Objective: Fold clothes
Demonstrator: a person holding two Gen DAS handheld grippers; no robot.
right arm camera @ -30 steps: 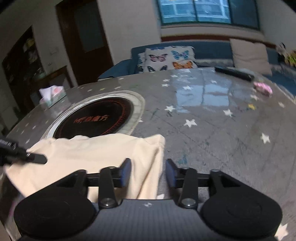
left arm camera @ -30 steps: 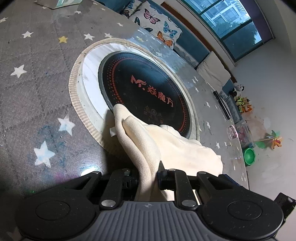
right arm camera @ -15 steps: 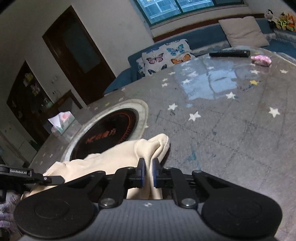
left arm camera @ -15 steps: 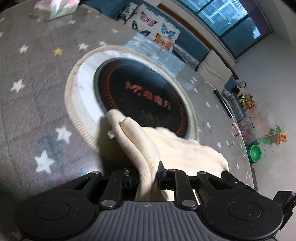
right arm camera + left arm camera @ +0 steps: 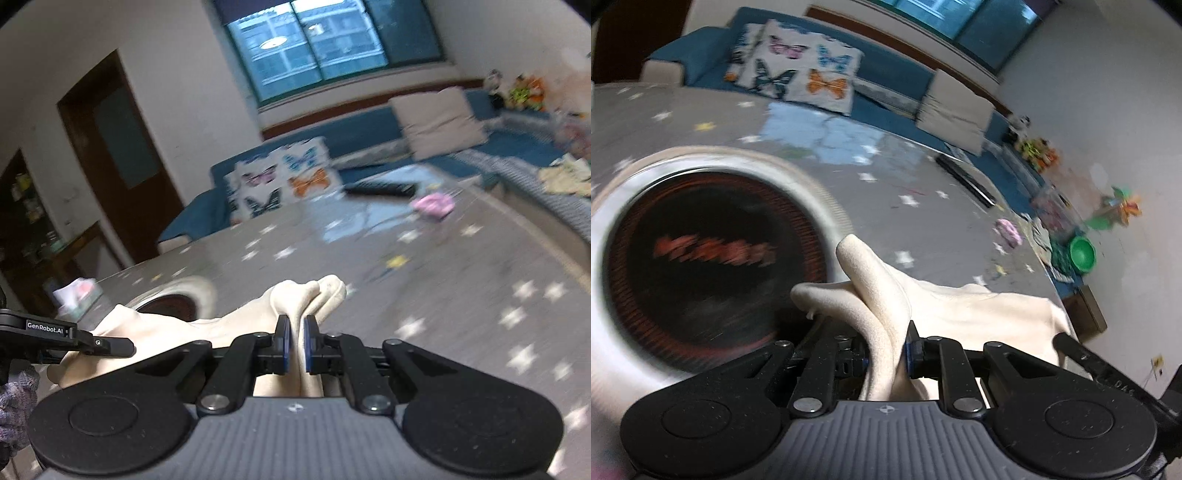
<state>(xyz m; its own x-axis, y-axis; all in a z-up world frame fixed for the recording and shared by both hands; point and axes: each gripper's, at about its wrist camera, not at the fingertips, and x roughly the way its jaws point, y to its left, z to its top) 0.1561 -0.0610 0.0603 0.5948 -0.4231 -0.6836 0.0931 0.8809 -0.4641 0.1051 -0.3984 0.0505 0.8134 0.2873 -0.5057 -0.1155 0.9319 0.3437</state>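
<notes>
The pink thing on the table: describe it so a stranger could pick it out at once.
Start at the grey star-patterned table and look to its far end, toward the blue sofa. There a long black remote lies, and just beside it, nearer the camera, sits the small pink object. It is the only pink, rumpled thing there; what exactly it is cannot be told.

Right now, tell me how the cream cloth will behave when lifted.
Likely floppy: the cloth bunches and droops between the left gripper and right gripper. Probably light: it sags only softly. Its fuzzy surface suggests little slipping.
</notes>
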